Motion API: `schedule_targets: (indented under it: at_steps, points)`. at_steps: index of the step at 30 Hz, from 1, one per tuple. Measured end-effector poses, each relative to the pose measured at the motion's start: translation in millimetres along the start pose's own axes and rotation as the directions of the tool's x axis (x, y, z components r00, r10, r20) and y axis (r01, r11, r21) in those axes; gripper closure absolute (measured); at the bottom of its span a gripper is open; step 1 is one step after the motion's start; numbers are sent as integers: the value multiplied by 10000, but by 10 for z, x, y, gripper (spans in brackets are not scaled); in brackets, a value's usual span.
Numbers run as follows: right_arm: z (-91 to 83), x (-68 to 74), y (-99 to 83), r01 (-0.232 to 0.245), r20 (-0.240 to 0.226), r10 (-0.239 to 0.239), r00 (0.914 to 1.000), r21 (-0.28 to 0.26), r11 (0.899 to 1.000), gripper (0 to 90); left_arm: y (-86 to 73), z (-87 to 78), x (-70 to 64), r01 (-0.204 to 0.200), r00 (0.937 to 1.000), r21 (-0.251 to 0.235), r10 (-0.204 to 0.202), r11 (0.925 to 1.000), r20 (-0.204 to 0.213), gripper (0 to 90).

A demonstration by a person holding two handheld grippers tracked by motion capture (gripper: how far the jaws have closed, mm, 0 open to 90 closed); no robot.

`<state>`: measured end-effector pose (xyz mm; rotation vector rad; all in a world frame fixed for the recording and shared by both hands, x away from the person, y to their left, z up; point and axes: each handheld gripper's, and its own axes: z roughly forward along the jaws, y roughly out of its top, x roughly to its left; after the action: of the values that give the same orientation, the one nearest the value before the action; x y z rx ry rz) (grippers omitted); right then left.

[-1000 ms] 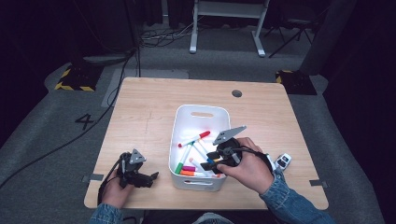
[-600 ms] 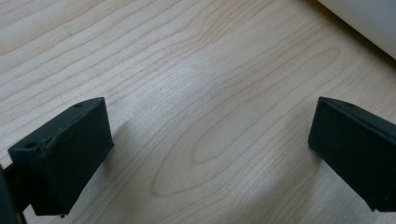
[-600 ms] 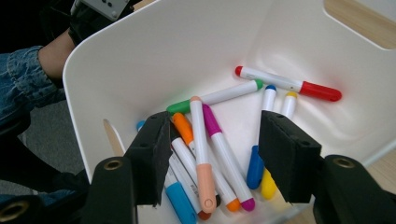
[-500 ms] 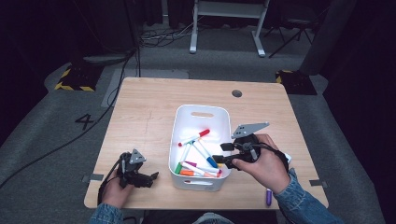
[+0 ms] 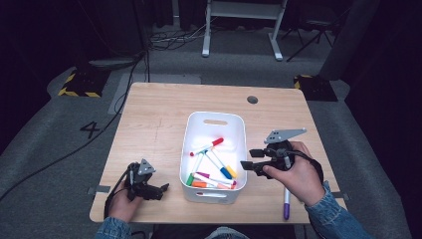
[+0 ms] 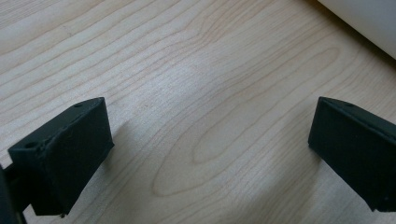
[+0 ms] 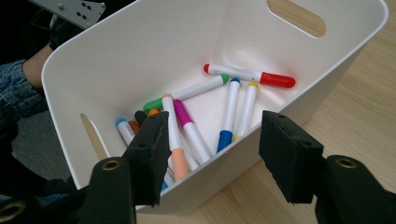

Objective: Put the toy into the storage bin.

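A white bin (image 5: 216, 119) holds multicoloured markers (image 5: 214, 172); a purple marker (image 5: 286, 203) lies on pale wood-grain table (image 5: 159, 119).

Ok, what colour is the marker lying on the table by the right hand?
Purple marker, best seen in the high view.

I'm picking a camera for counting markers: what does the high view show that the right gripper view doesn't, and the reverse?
High view alone: a purple marker lying on the table beside the right hand, outside the white bin. Right gripper view alone: a close look at markers such as the red-capped marker, framed by the right gripper with its open fingers. Both share the bin and the markers inside.
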<state>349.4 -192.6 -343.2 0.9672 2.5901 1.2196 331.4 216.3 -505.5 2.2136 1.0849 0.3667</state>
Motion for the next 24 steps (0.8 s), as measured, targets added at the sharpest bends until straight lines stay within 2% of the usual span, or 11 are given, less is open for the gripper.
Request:
schedule_targets:
  at_steps: [4, 14, 24]
  points:
    - [-39, -26, -27, -40, 77, 40, 10000, 11, 10000, 437, 0, 0, 0, -1, 10000, 1, 1, 10000, -3, 0]
    - [-213, -154, -171, -475, 446, 475, 9979, 8, 9989, 436, 0, 0, -1, 7, 10000, 0, -7, 10000, -8, 0]
    - [-387, -325, -464, -1110, 939, 1068, 9898, 404, 9930, 460, 0, 0, -1, 14, 10000, 0, -14, 10000, -2, 0]
